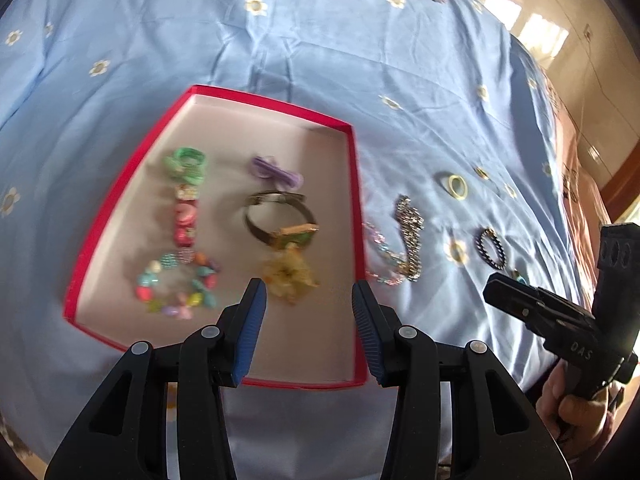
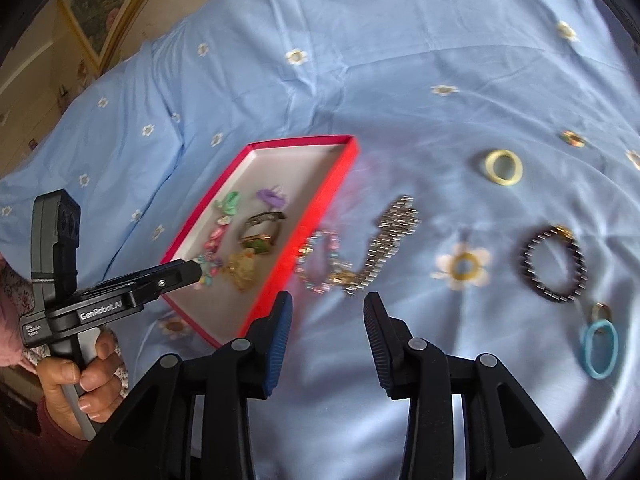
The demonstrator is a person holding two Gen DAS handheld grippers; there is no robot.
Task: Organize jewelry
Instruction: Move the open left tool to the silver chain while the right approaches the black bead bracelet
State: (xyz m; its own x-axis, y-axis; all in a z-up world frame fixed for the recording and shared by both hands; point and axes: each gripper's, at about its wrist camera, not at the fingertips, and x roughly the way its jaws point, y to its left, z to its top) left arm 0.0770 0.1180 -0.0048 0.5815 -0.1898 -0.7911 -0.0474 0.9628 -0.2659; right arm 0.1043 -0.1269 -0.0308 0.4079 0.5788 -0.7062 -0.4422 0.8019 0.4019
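A red box [image 1: 356, 208] [image 2: 320, 200] with a white floor lies on the blue bedspread. In it are a gold watch [image 1: 280, 220], a yellow flower piece [image 1: 290, 274], a bead bracelet [image 1: 176, 284], green [image 1: 186, 162] and purple [image 1: 276, 170] pieces. Right of the box lie a pastel bead bracelet [image 2: 320, 260], a silver chain [image 2: 384, 244], a yellow ring [image 2: 504, 168], a black bracelet [image 2: 554, 268] and a blue ring [image 2: 599, 348]. My left gripper [image 1: 308, 308] is open and empty over the box's near side. My right gripper [image 2: 328, 320] is open and empty, just short of the pastel bracelet.
The bedspread [image 2: 360, 80] has printed flowers, one [image 2: 464, 266] between the chain and the black bracelet. A small multicoloured ring [image 2: 573, 139] lies far right. Picture frames [image 2: 100, 12] hang on the wall behind the bed. The bed's right edge [image 1: 560, 128] meets a shiny floor.
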